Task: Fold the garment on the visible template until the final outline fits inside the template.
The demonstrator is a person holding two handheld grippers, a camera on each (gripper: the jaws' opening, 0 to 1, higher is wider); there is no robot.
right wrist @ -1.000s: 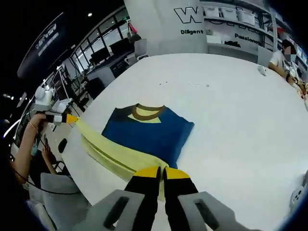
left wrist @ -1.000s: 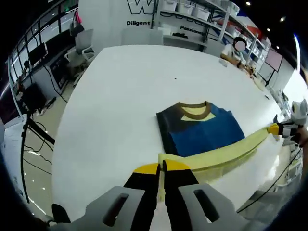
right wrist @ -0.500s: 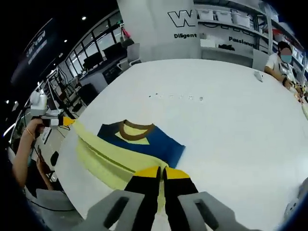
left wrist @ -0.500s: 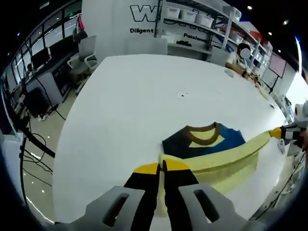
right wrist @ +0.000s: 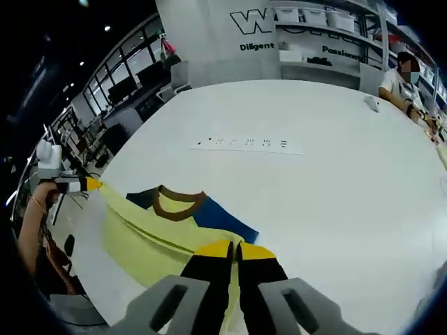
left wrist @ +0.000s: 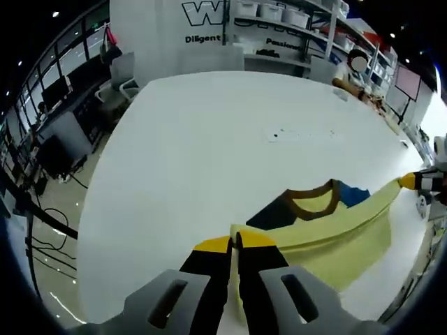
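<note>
A garment with a blue body (right wrist: 222,219), brown collar (left wrist: 311,197) and pale yellow lower part (left wrist: 335,234) lies near the edge of a white table (left wrist: 209,132). My left gripper (left wrist: 234,242) is shut on one corner of the yellow hem, and my right gripper (right wrist: 234,247) is shut on the other corner. The hem is stretched taut between them and lifted over the blue body, hiding most of it. In the right gripper view the left gripper (right wrist: 80,185) is at the far left, in a hand. The right gripper (left wrist: 413,181) is at the right edge of the left gripper view.
A row of small dark marks (right wrist: 241,143) runs across the table beyond the garment. A seated person (right wrist: 401,77) is at the far side of the table. Shelves with bins (left wrist: 279,21) and office chairs (left wrist: 119,73) stand behind. The table edge is close below my grippers.
Both grippers have carried the yellow hem forward over the garment toward the collar. Much less of the blue body shows now than a second ago.
</note>
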